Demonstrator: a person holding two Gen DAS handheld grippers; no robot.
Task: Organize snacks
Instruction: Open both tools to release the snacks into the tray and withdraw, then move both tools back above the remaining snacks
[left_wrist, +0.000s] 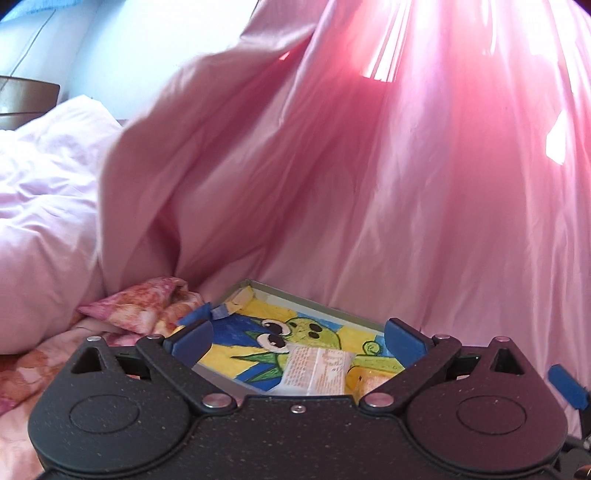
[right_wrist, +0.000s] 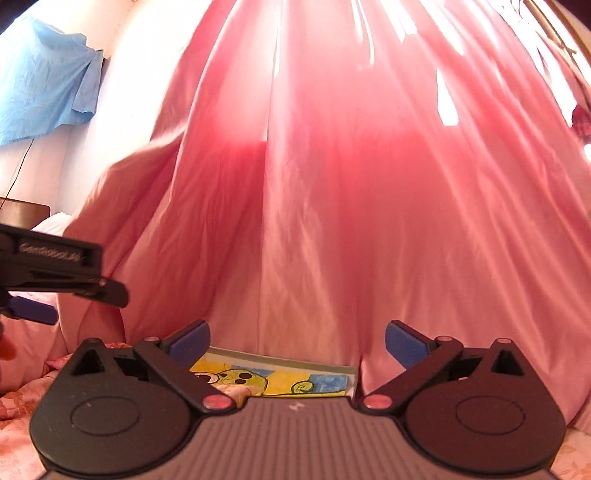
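A shallow box (left_wrist: 317, 306) with a bright cartoon drawing on its floor lies on the bed under the pink curtain. A white and orange snack packet (left_wrist: 317, 369) lies inside it near my left gripper (left_wrist: 297, 341), which is open and empty just above the box. In the right wrist view the same box (right_wrist: 280, 378) shows low in the middle. My right gripper (right_wrist: 295, 347) is open and empty above it. The left gripper's body (right_wrist: 55, 273) shows at the left edge of the right wrist view.
A pink curtain (left_wrist: 369, 166) hangs right behind the box. A pale pink pillow (left_wrist: 40, 221) and a floral cushion (left_wrist: 140, 306) lie to the left on the floral bedsheet (right_wrist: 22, 435). A blue cloth (right_wrist: 44, 85) hangs on the wall at upper left.
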